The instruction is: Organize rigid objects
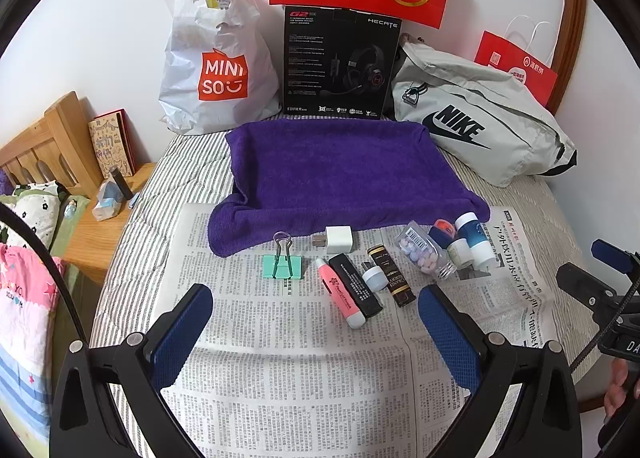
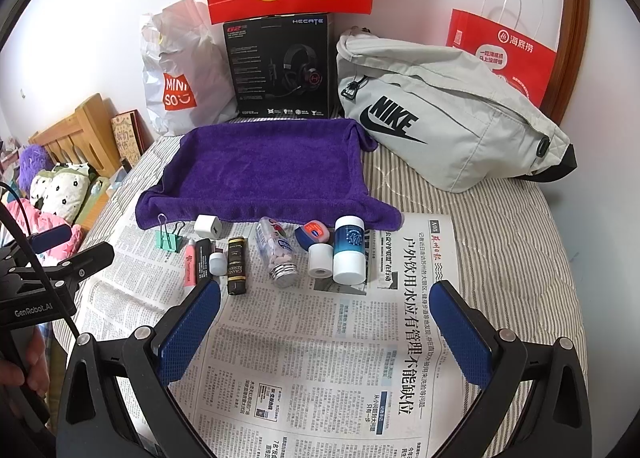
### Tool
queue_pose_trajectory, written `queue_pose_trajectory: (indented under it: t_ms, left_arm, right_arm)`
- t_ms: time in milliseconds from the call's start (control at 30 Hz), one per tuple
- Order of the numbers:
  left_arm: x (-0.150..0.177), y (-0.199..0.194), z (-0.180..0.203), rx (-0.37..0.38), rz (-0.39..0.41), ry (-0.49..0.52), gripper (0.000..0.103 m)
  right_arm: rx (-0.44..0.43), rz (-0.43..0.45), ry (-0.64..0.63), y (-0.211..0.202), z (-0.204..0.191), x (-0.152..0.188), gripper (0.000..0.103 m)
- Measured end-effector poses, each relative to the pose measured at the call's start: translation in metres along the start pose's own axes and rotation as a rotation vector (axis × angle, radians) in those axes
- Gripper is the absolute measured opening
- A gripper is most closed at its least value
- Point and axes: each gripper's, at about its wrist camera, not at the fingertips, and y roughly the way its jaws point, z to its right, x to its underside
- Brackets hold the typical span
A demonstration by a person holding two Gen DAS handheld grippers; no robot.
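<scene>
Purple towel [image 1: 340, 174] lies spread over a tray-like shape at the back of the newspaper [image 1: 300, 358], and a row of small things sits along its near edge. From left: a green binder clip [image 1: 282, 266], a white charger [image 1: 338, 239], a pink tube [image 1: 340, 294] touching a black stick [image 1: 356, 290], a small white cap [image 1: 374, 278], a dark brown tube [image 1: 394, 276], a clear pill bottle [image 2: 280, 254] on its side, and a blue-and-white bottle [image 2: 349, 250] upright; the orange-lidded item behind it may be a small tin. The left gripper [image 1: 316, 306] hovers just short of the pink tube, jaws spread wide and empty. The right gripper [image 2: 330, 300] hangs near the bottles, equally wide apart, touching nothing.
</scene>
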Motion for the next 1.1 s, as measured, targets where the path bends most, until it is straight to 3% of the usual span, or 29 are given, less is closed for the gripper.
queue_pose_trajectory:
  t_ms: [567, 800, 1100]
  left_arm:
    - [0.002, 0.021, -0.016, -0.036, -0.031, -0.011, 0.103]
    - [0.005, 0.056, -0.032, -0.086, -0.072, -0.008, 0.103]
    - [0.004, 0.105, -0.043, -0.072, -0.116, 0.004, 0.102]
  right_arm:
    - [-0.006, -0.028, 0.017, 0.015, 0.008, 0.002, 0.103]
    - [-0.007, -0.062, 0.024, 0.031, 0.013, 0.003, 0.103]
    - [0.004, -0.111, 0.037, 0.058, 0.02, 0.006, 0.103]
